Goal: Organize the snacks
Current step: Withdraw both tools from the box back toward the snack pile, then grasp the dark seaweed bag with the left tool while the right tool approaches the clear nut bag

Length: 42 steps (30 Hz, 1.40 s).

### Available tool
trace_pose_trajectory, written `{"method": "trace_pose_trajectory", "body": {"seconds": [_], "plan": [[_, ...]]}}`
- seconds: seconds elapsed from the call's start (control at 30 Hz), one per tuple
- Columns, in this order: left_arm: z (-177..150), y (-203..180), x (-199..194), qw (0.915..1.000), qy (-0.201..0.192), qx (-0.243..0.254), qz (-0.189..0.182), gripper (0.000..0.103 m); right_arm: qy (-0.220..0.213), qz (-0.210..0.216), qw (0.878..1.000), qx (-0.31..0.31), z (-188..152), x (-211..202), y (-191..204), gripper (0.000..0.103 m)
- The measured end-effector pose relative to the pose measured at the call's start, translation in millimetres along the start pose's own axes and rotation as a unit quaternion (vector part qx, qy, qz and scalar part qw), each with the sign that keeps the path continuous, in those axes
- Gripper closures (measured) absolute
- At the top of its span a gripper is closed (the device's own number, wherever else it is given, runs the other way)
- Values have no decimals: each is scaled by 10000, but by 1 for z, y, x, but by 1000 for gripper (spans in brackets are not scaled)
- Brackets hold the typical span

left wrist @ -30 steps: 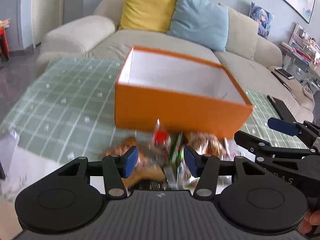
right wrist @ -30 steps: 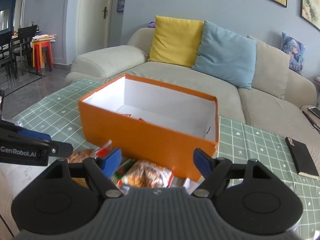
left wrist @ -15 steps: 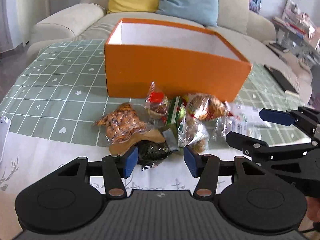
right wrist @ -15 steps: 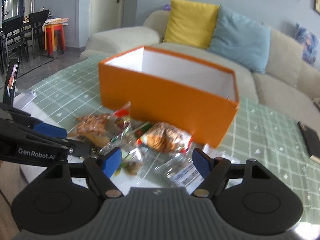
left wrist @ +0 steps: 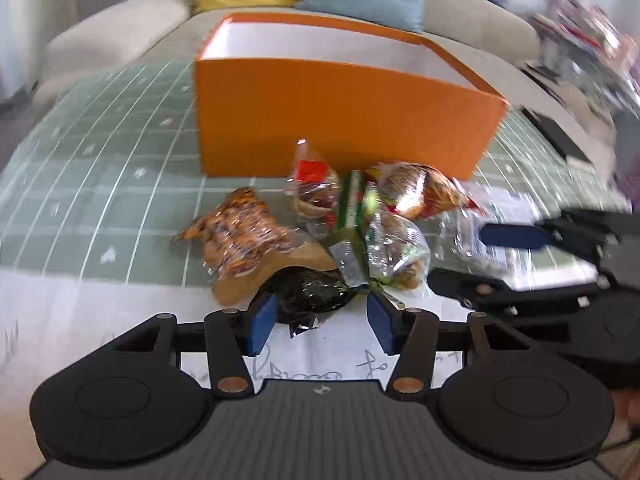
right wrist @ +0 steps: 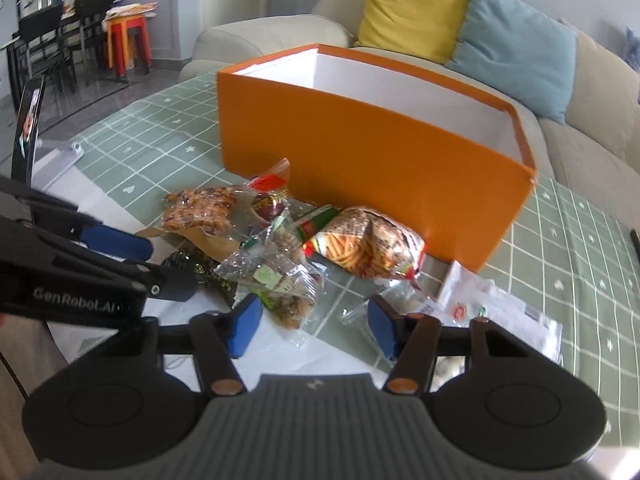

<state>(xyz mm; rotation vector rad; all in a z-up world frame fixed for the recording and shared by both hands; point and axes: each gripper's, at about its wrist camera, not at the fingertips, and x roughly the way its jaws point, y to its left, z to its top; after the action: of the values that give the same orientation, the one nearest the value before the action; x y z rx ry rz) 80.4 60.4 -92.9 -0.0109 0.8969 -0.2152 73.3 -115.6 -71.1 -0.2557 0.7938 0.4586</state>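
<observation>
An open orange box point(left wrist: 340, 120) point(right wrist: 380, 152) with a white inside stands on the table. A heap of snack packets lies in front of it: an orange-brown packet point(left wrist: 236, 236) point(right wrist: 200, 204), a dark packet point(left wrist: 308, 292), a red-labelled packet point(left wrist: 312, 184), a noodle-snack bag point(left wrist: 416, 192) point(right wrist: 364, 244), a clear nut packet point(right wrist: 280, 284) and flat clear packets point(right wrist: 496, 308). My left gripper point(left wrist: 320, 324) is open, low over the dark packet. My right gripper point(right wrist: 310, 324) is open, near the clear nut packet, and also shows in the left wrist view point(left wrist: 496, 260).
The table has a green checked cloth point(right wrist: 580, 240) and a white sheet point(left wrist: 120, 300) at the front. A sofa with a yellow cushion point(right wrist: 412, 8) and a blue cushion point(right wrist: 516, 48) stands behind. A phone on a stand point(right wrist: 28, 124) is at the left.
Both grippers have dropped and drawn back from box height to low over the snack heap. The left fingers now bracket the dark packet; both stay open.
</observation>
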Motion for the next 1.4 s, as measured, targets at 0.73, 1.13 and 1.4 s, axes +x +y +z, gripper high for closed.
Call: {"method": "trace_pose_trajectory", "body": {"seconds": [0.73, 1.13, 1.4], "plan": [[15, 1, 23, 9885, 435, 1387, -418, 43, 44, 869, 9923, -884, 20, 54, 0, 48], [16, -6, 29, 9820, 331, 1854, -169, 40, 263, 793, 9964, -168, 9, 34, -11, 62], [18, -17, 42, 9728, 394, 2283, 28, 39, 358, 800, 9961, -132, -5, 18, -15, 61]]}}
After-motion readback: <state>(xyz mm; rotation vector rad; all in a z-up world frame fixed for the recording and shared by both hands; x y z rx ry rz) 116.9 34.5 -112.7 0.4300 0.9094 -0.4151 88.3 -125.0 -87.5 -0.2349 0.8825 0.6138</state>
